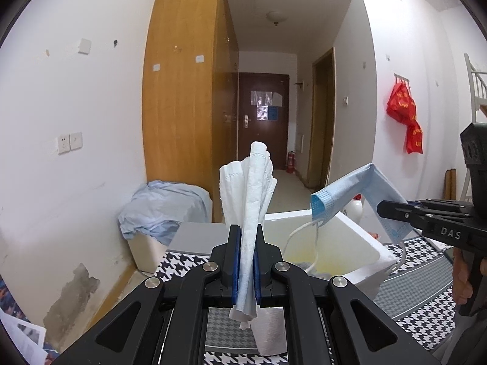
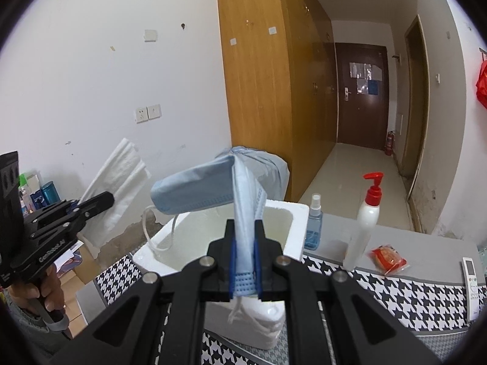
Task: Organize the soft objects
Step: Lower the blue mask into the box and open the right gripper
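Observation:
My left gripper (image 1: 247,234) is shut on a white paper tissue (image 1: 249,188) that stands up between its blue pads; it also shows in the right wrist view (image 2: 121,179). My right gripper (image 2: 244,231) is shut on a blue face mask (image 2: 194,188), folded over with its ear loops hanging. In the left wrist view the mask (image 1: 350,194) hangs over a white foam box (image 1: 362,237), held by the right gripper (image 1: 383,208). The foam box (image 2: 298,216) is open and sits on the houndstooth cloth.
A houndstooth cloth (image 2: 395,298) covers the table. On it stand a white pump bottle with red top (image 2: 366,222), a blue spray bottle (image 2: 313,225), a red packet (image 2: 388,257) and a remote (image 2: 471,276). A bin draped with blue cloth (image 1: 164,210) stands by the wooden wardrobe (image 1: 182,106).

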`<act>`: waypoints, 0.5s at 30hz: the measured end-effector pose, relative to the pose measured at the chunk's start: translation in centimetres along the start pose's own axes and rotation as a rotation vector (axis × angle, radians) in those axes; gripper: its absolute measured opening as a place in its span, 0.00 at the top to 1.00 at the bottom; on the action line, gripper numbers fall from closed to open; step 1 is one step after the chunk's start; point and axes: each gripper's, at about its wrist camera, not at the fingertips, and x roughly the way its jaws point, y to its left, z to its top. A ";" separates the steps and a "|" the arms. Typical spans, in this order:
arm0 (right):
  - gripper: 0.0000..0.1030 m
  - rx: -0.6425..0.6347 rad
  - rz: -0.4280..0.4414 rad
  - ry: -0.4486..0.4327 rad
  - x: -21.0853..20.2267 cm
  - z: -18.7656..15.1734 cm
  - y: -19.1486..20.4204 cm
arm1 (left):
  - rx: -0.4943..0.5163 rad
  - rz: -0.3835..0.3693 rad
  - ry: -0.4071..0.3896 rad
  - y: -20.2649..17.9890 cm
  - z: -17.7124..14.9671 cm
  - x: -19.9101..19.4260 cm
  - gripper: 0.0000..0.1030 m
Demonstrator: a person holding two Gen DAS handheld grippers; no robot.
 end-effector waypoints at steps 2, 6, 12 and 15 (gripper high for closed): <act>0.87 0.004 -0.003 0.012 0.6 0.1 0.1 | -0.001 -0.002 0.003 -0.1 0.0 0.1 0.92; 0.87 0.003 -0.009 0.038 1.7 0.1 0.3 | -0.006 -0.009 0.016 0.1 -0.2 0.7 0.92; 0.87 0.010 -0.015 0.067 3.0 0.0 0.2 | -0.014 -0.008 0.024 0.7 -0.4 1.1 0.92; 0.87 0.009 -0.018 0.077 3.5 0.1 0.2 | -0.018 -0.013 0.028 0.8 -0.5 1.1 0.92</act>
